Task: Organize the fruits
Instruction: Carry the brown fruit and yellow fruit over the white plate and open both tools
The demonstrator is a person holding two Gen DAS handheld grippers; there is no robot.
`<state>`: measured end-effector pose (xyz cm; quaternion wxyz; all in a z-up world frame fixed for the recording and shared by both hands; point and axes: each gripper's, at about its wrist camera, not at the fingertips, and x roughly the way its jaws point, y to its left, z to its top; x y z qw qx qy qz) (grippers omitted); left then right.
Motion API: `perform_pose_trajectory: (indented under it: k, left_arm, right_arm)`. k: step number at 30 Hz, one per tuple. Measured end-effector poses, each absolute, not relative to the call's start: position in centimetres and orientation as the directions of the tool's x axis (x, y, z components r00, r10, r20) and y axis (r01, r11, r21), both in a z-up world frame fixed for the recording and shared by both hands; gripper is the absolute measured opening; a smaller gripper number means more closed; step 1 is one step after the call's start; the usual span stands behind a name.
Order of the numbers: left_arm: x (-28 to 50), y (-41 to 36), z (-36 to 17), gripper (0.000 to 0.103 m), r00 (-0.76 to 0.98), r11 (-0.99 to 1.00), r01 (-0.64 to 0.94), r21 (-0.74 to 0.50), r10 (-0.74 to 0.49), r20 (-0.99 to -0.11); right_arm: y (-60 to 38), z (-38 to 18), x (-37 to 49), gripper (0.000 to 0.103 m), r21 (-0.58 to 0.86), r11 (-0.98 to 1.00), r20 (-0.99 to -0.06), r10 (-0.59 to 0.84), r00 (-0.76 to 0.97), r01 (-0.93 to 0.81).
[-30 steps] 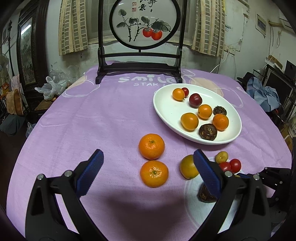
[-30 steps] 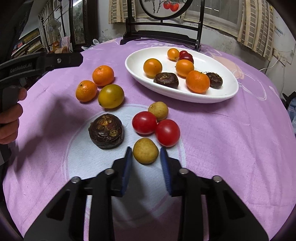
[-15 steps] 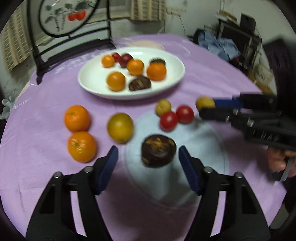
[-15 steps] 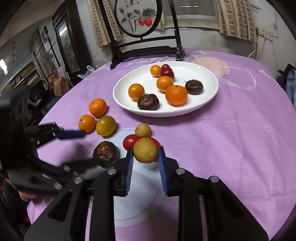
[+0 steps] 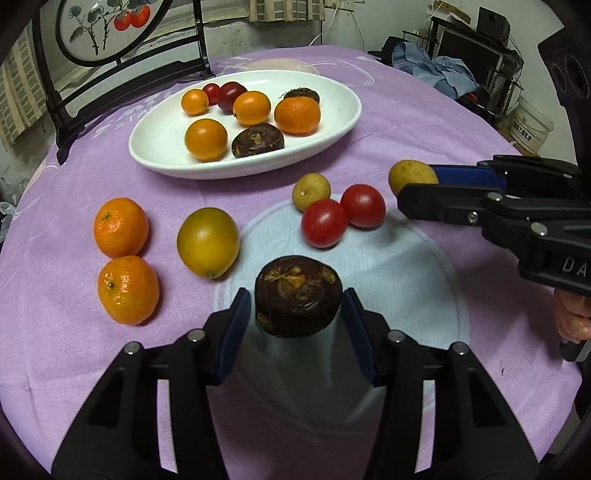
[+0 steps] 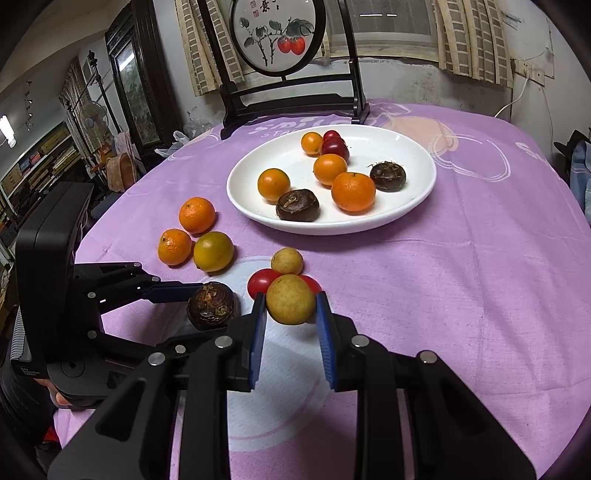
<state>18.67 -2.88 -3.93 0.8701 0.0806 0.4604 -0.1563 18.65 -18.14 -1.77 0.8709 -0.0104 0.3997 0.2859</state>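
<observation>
My left gripper has its jaws around a dark brown water chestnut on the purple cloth, with small gaps at both sides. My right gripper is shut on a small yellow-brown fruit, held above the cloth; it also shows in the left wrist view. A white oval plate holds several oranges, dark fruits and red ones. Loose on the cloth lie two tangerines, a yellow-green citrus, two red tomatoes and another yellow-brown fruit.
A dark wooden stand with a round painted screen stands at the table's far edge behind the plate. The round table's edge curves close on the right. A chair with blue clothes stands beyond the table.
My left gripper swung right from the tangerines, came down around the water chestnut and narrowed. My right gripper closed on the yellow-brown fruit and lifted it off the cloth.
</observation>
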Motion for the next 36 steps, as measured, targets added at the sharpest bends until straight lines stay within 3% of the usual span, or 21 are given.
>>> perform_pose_trajectory:
  k: [9, 15, 23, 33, 35, 36]
  left_arm:
    - [18.4, -2.7, -3.4, 0.046, 0.527, 0.935, 0.353, -0.026, -0.222, -0.821]
    - [18.1, -0.4, -0.2, 0.046, 0.607, 0.946, 0.311, -0.096, -0.275, -0.746]
    - [25.5, 2.6, 3.8, 0.046, 0.713, 0.982, 0.152, -0.112, -0.187, -0.676]
    - [32.7, 3.1, 1.4, 0.046, 0.662, 0.993, 0.050, -0.104, -0.111, -0.741]
    - [33.3, 3.2, 1.0, 0.047, 0.649, 0.993, 0.035, -0.110, -0.106, -0.753]
    - [33.4, 3.4, 0.9, 0.054, 0.647, 0.993, 0.032, -0.115, -0.108, -0.754]
  right_arm:
    - [-18.0, -2.1, 18.7, 0.027, 0.211, 0.831, -0.709, 0.493, 0.505, -0.515]
    - [-17.7, -1.7, 19.0, 0.027, 0.200, 0.825, -0.668, 0.510, 0.542, -0.529]
    - [-16.4, -0.7, 25.1, 0.027, 0.220, 0.869, -0.613, 0.476, 0.631, -0.443]
    - [-15.1, -1.6, 29.2, 0.027, 0.200, 0.884, -0.622, 0.448, 0.642, -0.423]
    - [-15.1, -1.8, 29.2, 0.034, 0.198, 0.887, -0.617, 0.444, 0.649, -0.417]
    - [-15.2, -1.8, 29.1, 0.041, 0.202, 0.888, -0.617, 0.443, 0.650, -0.414]
